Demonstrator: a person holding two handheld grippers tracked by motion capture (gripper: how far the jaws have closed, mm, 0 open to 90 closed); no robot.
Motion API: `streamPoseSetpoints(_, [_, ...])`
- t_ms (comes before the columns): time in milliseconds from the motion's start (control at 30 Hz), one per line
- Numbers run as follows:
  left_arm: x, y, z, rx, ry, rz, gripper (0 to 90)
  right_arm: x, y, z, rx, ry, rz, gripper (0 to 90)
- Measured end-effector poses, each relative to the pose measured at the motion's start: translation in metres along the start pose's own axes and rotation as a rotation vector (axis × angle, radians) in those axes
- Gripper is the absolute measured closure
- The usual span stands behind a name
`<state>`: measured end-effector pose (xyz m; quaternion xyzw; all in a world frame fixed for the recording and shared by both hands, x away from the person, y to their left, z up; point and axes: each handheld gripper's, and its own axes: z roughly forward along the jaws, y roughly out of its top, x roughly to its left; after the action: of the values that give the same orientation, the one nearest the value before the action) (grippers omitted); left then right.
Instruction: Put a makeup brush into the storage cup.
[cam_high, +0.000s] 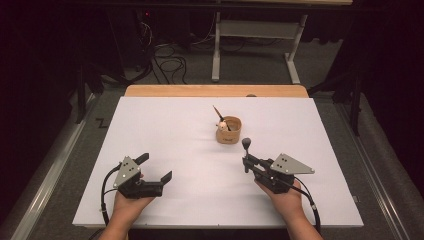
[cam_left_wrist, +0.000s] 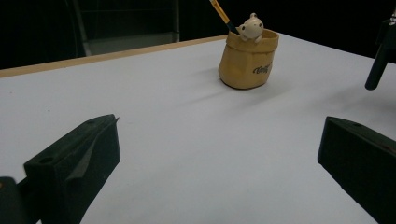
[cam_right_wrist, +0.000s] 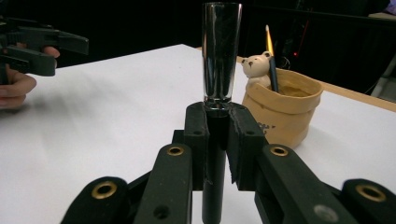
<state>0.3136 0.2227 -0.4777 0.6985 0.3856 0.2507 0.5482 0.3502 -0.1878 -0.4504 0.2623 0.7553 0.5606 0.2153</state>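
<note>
We have 1 pencil (cam_high: 218, 114) already standing in the pen holder (cam_high: 229, 131). Our right gripper (cam_high: 245, 159) is clamped on the marker (cam_high: 246, 145), upright, just short of the holder ahead. Our left gripper (cam_high: 154, 168) stands wide apart, empty. The marker is not yet dropped in.

Dim room — grey carpet floor (cam_high: 260, 65), tangled cables (cam_high: 167, 62), a grey desk frame (cam_high: 255, 37) behind the white-topped table (cam_high: 165, 125).

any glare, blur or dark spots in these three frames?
High view: white table evenly lit, surroundings nearly black. Left gripper view: its near jaws soft, pen holder sharp with a faint shadow to its left. Right gripper view: glare streaks on the glossy pen it clamps, background dark.
</note>
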Motion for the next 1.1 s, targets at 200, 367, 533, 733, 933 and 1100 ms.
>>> streamPoseSetpoints(200, [0.002, -0.001, -0.001, -0.001, -0.004, -0.011, 0.1, -0.005, 0.000, -0.002, -0.011, -0.017, 0.012, 80.6])
streamPoseSetpoints(367, [0.002, -0.001, 0.000, -0.002, -0.008, -0.019, 0.1, -0.010, 0.003, -0.002, -0.039, -0.026, 0.024, 80.7])
streamPoseSetpoints(533, [0.002, -0.001, 0.000, -0.004, -0.012, -0.025, 0.1, -0.016, 0.005, 0.002, -0.051, -0.020, 0.043, 80.6])
streamPoseSetpoints(733, [0.002, -0.001, -0.001, -0.006, -0.021, -0.023, 0.1, -0.020, 0.010, 0.006, -0.047, -0.035, 0.060, 80.6])
streamPoseSetpoints(933, [0.002, -0.001, -0.002, -0.011, -0.022, -0.023, 0.1, -0.028, 0.018, 0.013, -0.059, -0.045, 0.083, 80.6])
streamPoseSetpoints(1100, [0.002, -0.001, -0.002, -0.007, -0.029, -0.018, 0.1, -0.034, 0.024, 0.024, -0.053, -0.058, 0.093, 80.6])
